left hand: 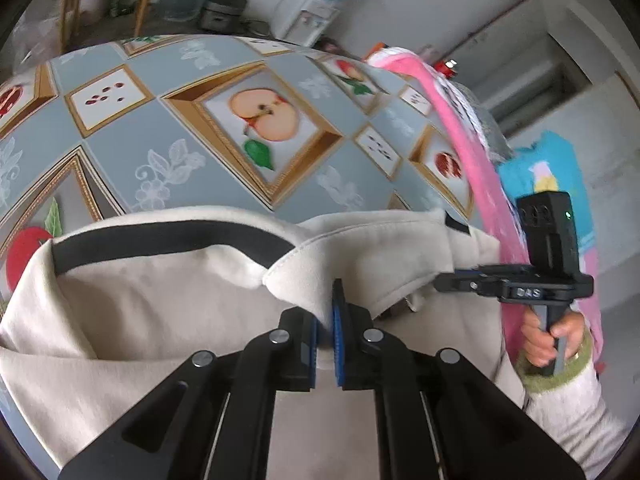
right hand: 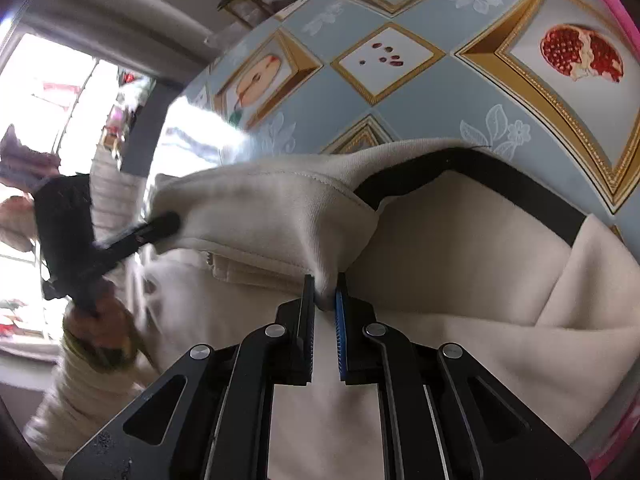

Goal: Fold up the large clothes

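In the left wrist view, the left hand-held gripper (left hand: pixel 327 326) is seen pinched on a fold of the cream garment (left hand: pixel 160 300), a stitched edge being caught between its blue pads. The garment is spread beneath and ahead of this gripper on the counter (left hand: pixel 168 136), which is covered with a fruit-patterned cloth. A black band (left hand: pixel 172 236) is seen along the garment's far edge. To the right, the right hand-held gripper (left hand: pixel 516 284) is held by a hand (left hand: pixel 548 340), beside pink cloth (left hand: pixel 484 184).

In the right wrist view, the right hand-held gripper (right hand: pixel 325 300) is likewise clamped on a bunched fold of the cream garment (right hand: pixel 460 256). To its left, the left hand-held gripper (right hand: pixel 160 224) is seen blurred against the same raised edge.
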### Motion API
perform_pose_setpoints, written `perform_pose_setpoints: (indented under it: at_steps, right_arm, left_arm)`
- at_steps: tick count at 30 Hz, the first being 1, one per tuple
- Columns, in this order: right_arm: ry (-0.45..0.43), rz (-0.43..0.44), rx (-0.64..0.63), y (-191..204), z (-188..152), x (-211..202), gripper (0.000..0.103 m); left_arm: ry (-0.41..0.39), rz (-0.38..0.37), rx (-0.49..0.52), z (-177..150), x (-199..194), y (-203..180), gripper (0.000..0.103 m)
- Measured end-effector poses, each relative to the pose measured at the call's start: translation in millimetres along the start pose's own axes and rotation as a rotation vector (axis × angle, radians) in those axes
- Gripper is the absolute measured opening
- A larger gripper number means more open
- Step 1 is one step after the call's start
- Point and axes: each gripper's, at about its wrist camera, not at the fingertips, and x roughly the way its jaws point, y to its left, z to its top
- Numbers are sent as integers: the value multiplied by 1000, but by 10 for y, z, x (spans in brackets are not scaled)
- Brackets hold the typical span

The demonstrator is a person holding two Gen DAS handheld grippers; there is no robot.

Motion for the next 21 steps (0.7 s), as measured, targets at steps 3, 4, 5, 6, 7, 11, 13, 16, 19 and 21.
perform_pose_setpoints:
  at_steps: [3, 4, 5, 6, 7, 11, 13, 16, 19, 21]
  right_arm:
    - [-24, -59, -50, 41, -10, 39, 9]
    - [-28, -67, -50, 48, -12, 27, 8]
    - [-31, -85, -51, 64, -12, 27, 9]
    - [-32, -98, -52, 83, -13, 23, 15]
    - [-33, -114, -51, 110, -12, 16, 23]
    - [-154, -263, -57, 232, -65, -336, 56]
    - [-256, -312, -64, 319, -99, -584, 56]
    - [-301, -233, -88, 490, -52, -661, 47]
    - [-236, -142, -114, 663, 46, -406, 29]
    - [-193, -125, -143, 777, 88, -178, 22]
  left_arm:
    - [35, 42, 12, -31, 105, -16, 11]
    - [43, 51, 9, -36, 156, -16, 11]
    - [49, 53, -1, -42, 207, 5, 11]
    - [45, 49, -16, -42, 227, 25, 11]
    - [41, 41, -28, -45, 228, 39, 11]
    - [30, 26, -40, -74, 210, 67, 11]
    - [25, 23, -32, -101, 199, 69, 11]
    - [21, 6, -42, -110, 190, 91, 11]
    - [24, -22, -61, -134, 173, 128, 11]
    - [27, -26, -60, -153, 156, 131, 12]
